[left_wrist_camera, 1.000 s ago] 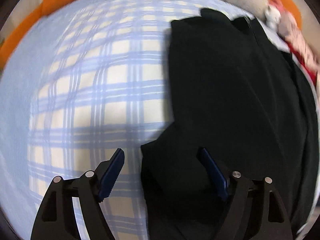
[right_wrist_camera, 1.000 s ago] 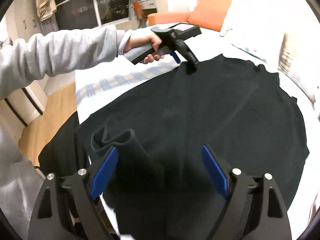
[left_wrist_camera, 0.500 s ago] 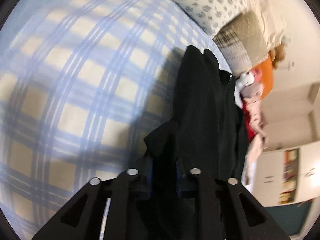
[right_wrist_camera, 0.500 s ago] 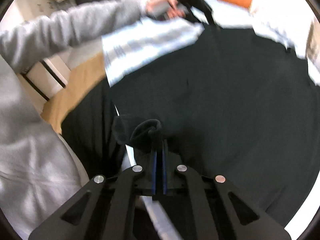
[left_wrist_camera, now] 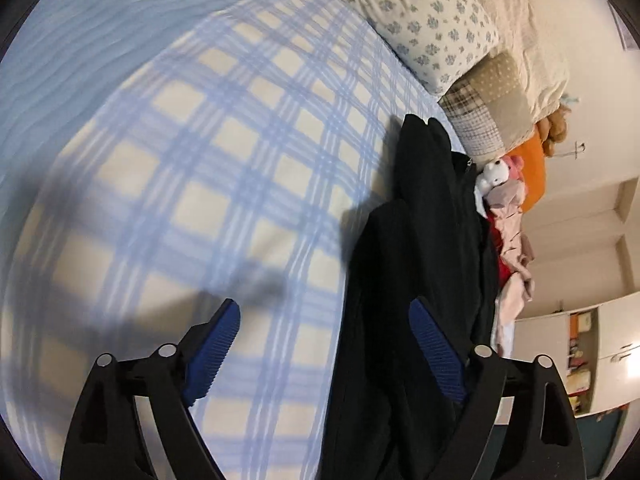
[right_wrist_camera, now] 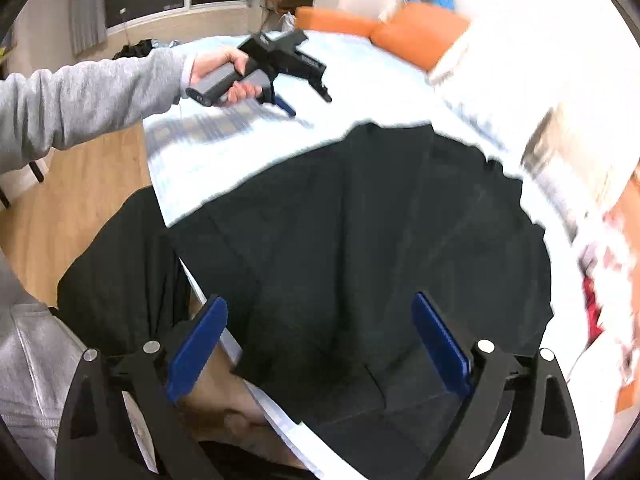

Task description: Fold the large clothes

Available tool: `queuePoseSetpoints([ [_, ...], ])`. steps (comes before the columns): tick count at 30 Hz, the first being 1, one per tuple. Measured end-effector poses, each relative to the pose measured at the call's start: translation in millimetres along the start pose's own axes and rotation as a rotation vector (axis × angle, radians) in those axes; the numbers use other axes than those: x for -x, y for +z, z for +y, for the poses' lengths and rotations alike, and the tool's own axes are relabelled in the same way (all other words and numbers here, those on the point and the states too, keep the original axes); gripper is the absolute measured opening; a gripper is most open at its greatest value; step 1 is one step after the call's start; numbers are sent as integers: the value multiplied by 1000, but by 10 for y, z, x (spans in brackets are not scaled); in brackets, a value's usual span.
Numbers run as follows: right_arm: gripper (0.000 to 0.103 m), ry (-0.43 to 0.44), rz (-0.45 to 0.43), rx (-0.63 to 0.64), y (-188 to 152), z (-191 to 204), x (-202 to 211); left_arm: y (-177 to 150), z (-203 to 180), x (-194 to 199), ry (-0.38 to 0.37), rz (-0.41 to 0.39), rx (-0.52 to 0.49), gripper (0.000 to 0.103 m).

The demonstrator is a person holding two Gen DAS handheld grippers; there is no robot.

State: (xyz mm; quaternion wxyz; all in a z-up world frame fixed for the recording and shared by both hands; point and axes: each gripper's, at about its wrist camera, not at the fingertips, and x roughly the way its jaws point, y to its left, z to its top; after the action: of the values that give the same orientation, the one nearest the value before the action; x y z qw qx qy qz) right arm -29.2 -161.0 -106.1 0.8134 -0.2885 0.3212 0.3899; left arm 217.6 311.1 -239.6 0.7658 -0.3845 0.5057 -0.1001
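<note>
- We found the left gripper (left_wrist_camera: 324,344) with its jaws spread wide and nothing between the blue pads (left_wrist_camera: 212,354); it held no cloth.
- In the left wrist view its right-hand finger stood over the edge of the black garment (left_wrist_camera: 416,280), though we could not tell whether it touched; its left-hand finger stood over the bare plaid sheet (left_wrist_camera: 208,184).
- In the right wrist view, the left gripper (right_wrist_camera: 308,98) hung above the sheet (right_wrist_camera: 224,152), clear of the garment's far edge, gripped by a hand (right_wrist_camera: 224,76) in a grey sleeve (right_wrist_camera: 80,96).
- We found the right gripper (right_wrist_camera: 320,344) likewise wide open and empty, poised over the near part of the garment; contact could not be confirmed.
- The black garment (right_wrist_camera: 360,240) lay spread flat across the bed, with faint creases running through the cloth.
- One portion of it hung over the bed's near-left edge toward the wooden floor (right_wrist_camera: 80,200).
- From the left wrist view the garment appeared as a long dark band along the right side of the sheet, with a raised fold near its middle.
- Beyond it we noted a floral pillow (left_wrist_camera: 432,28), a patchwork cushion (left_wrist_camera: 488,112) and a white soft toy (left_wrist_camera: 494,174) at the bed's head.
</note>
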Motion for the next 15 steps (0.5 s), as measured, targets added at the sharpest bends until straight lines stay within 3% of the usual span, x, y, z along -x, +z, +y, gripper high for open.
queuePoseSetpoints([
  [4,89,215,-85,-99,232,323,-205,-218,221,145,-2,-6,10,89],
  [6,75,240,-69,-155,300,577,-584,-338,322,165,-11,-9,17,89],
  [8,72,220,-22,-178,360,779,-954,-445,403,172,-44,-10,30,89],
  [11,70,123,65,-128,368,1127,-1543,-555,469,208,-82,-13,39,89],
  [13,70,46,89,-79,274,1300,-1674,-598,492,234,-91,-8,39,89],
  [15,55,-32,89,-24,285,1383,-1760,-621,504,260,-91,-4,34,89],
])
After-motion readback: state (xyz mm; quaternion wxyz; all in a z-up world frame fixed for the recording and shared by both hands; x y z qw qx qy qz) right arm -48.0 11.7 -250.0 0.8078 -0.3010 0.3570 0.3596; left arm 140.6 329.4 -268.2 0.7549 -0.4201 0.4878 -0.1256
